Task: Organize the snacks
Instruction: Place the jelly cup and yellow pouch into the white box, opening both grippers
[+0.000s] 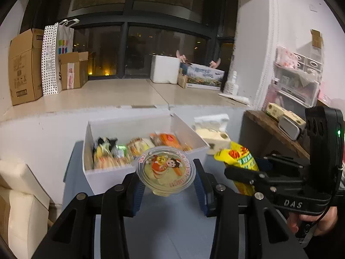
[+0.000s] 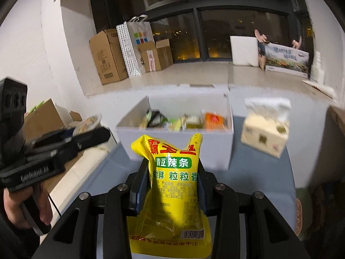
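Observation:
My left gripper (image 1: 166, 185) is shut on a round clear jelly cup (image 1: 165, 170) with a cartoon lid, held in the air just in front of the white snack box (image 1: 103, 178). My right gripper (image 2: 172, 183) is shut on a yellow snack bag (image 2: 170, 185) with green and red print, held upright before the same white box (image 2: 176, 146). The box holds several wrapped snacks (image 1: 138, 149). In the left wrist view the right gripper (image 1: 241, 173) and its yellow bag (image 1: 239, 157) show at the right. In the right wrist view the left gripper (image 2: 92, 133) and the cup (image 2: 87, 124) show at the left.
A tissue pack (image 2: 265, 129) stands right of the box on the blue-grey table (image 2: 258, 177). A wooden shelf (image 1: 276, 129) with small packs lies at the right. Cardboard boxes (image 1: 25, 67) and a paper bag (image 1: 64, 43) stand on the window ledge behind. A hand (image 2: 25, 207) holds the left gripper.

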Motion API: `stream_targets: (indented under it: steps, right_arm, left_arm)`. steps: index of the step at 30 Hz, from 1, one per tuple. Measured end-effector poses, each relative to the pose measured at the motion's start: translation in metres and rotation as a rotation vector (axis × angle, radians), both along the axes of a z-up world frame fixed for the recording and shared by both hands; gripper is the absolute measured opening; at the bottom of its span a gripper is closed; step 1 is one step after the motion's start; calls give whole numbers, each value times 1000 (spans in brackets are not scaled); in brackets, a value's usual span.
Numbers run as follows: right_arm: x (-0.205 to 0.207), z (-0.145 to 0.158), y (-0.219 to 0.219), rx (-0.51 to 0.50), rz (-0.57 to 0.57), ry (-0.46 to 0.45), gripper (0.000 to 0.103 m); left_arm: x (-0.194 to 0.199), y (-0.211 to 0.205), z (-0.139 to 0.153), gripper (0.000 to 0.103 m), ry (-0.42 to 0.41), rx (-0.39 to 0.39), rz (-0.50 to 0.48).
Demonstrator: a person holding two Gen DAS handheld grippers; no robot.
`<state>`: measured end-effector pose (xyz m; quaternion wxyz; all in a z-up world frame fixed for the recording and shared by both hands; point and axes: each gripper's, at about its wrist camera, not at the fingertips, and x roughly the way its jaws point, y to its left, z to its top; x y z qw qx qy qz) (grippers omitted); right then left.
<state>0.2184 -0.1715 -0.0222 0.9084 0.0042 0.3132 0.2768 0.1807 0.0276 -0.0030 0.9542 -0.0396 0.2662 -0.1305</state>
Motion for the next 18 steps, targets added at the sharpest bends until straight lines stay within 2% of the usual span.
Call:
stream_targets:
  steps: [8,18]
  right_arm:
    - [85,9,30,-63,-43,24,42]
    - [144,7,46,-124,-64,48,42]
  left_arm:
    - [80,27,-7,46,48,11,59]
    - [132,42,-25,46,99,28,80]
